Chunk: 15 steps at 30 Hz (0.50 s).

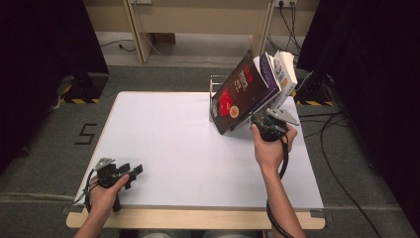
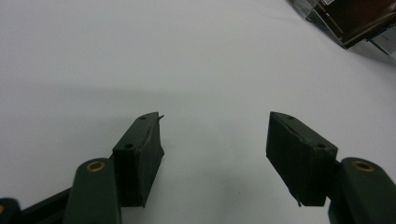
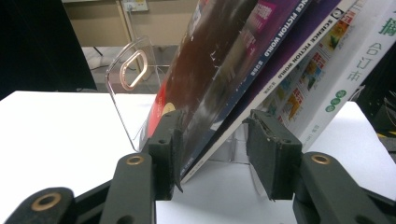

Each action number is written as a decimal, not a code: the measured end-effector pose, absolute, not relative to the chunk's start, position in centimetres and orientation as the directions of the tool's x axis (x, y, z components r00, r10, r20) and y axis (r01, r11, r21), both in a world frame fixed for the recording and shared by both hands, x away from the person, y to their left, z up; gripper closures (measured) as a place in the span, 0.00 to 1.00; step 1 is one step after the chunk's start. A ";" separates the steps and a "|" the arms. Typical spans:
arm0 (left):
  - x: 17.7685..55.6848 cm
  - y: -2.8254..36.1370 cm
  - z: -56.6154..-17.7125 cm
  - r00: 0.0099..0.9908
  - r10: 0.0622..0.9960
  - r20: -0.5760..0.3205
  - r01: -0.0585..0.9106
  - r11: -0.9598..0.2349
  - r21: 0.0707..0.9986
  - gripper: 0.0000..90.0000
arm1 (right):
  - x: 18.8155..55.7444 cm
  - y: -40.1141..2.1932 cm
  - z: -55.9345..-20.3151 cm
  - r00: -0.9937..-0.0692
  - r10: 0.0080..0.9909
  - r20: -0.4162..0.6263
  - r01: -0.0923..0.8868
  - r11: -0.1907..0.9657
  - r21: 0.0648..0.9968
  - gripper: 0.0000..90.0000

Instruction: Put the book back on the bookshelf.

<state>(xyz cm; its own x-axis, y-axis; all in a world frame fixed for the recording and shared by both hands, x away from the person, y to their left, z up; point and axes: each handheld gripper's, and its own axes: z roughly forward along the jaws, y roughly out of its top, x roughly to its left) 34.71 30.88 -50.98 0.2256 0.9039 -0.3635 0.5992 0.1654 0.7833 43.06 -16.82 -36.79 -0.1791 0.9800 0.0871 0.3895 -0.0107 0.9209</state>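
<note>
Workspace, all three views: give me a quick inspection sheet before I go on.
Surface: white table, bare apart from the stand.
Job's things: leaning books in a clear stand; dark red book in front.
Clutter: nothing seen.
Grippers: right gripper open, jaws either side of the dark red and purple books' lower edges; left gripper open over bare table.
Cables: one trails from each gripper; more on the floor at right.
Surroundings: grey carpet, black curtains, wooden frame behind.

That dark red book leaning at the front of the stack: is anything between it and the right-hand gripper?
Nothing visible. The right gripper already has its open jaws around the lower edge of the dark red book; one pad lies by its cover, and the purple book leans behind.
</note>
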 end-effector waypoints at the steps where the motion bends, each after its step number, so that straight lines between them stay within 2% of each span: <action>1: 34.7 30.9 -51.0 0.224 0.905 -0.363 0.599 0.166 0.784 0.39 | 43.0 -16.9 -36.8 -0.179 0.980 0.086 0.388 -0.010 0.922 0.62; 15: 34.7 30.9 -51.0 0.224 0.906 -0.360 0.597 0.165 0.785 0.39 | 41.8 -17.4 -38.0 -0.178 0.981 0.080 0.398 -0.002 0.917 0.62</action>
